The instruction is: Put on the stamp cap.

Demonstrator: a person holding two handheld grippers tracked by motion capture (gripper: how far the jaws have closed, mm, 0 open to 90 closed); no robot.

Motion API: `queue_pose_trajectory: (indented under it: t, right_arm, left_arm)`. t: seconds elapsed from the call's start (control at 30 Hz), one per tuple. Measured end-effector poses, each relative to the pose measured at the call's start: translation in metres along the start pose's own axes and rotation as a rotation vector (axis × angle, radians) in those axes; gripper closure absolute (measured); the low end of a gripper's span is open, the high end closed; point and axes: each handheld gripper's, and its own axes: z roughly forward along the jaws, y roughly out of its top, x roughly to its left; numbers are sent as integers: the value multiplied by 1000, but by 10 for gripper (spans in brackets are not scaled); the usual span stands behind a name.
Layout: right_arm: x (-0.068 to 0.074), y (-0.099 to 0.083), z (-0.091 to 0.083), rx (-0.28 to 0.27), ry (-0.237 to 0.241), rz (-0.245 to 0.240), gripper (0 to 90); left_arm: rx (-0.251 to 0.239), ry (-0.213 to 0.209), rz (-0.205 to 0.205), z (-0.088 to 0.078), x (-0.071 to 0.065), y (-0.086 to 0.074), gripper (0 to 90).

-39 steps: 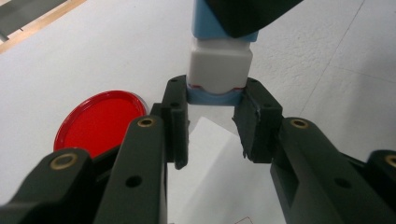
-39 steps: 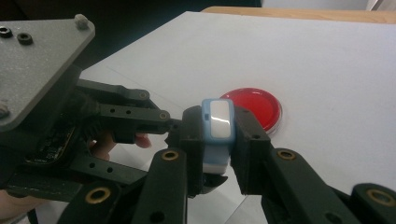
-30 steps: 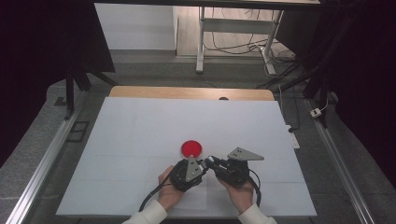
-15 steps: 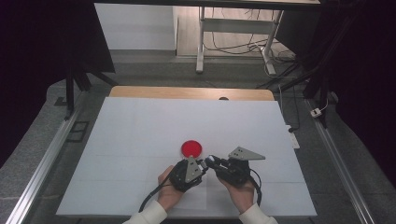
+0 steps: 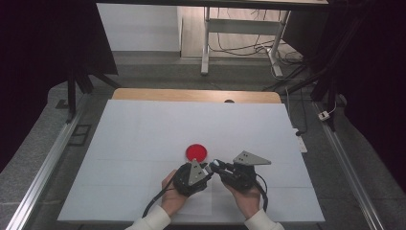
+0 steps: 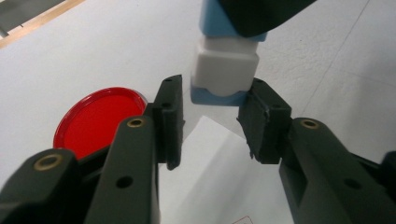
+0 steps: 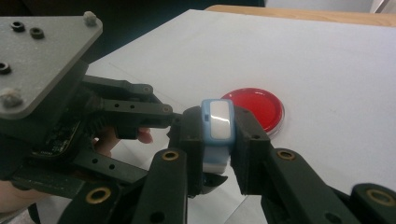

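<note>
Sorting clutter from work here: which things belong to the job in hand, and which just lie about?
In the job:
- blue and white block
- right gripper, shut on it
- left gripper, open beside it

Lying about:
- red lid
- paper sheet

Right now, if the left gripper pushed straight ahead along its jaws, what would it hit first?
The blue-and-white block clamped in the right gripper. The left gripper has just been opening; its jaws flank the block's near end. The red lid sits off to the side.

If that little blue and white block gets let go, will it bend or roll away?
Probably neither. The blue and white block looks like hard plastic and keeps its shape in the right gripper. Its flat sides suggest it won't roll. Its smooth, glossy face might be a bit slippery.
</note>
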Motion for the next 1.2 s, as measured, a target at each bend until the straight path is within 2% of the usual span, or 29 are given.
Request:
queue_pose_trajectory:
  t: [0.33,0.53,0.73,0.83,0.97,1.2]
  right_arm:
    - [-1,1,-2,-16,-3,-6,751]
    - [-2,0,-2,-10,-12,-10,751]
    - [-5,-1,-2,-6,-16,-12,751]
    - [-6,-1,-2,-5,-18,-20,751]
    - [-7,-1,-3,-3,-24,-24,751]
    - [-12,-1,-5,-5,-36,-36,751]
  left_arm:
    - [9,-14,-21,-5,5,-3,490]
    - [16,-75,-64,-18,11,-4,446]
    - [35,-113,-100,-37,21,-9,430]
    - [49,-113,-108,-46,27,-13,422]
    - [50,-115,-140,-60,36,-22,416]
    - [32,-83,-167,-89,48,-42,413]
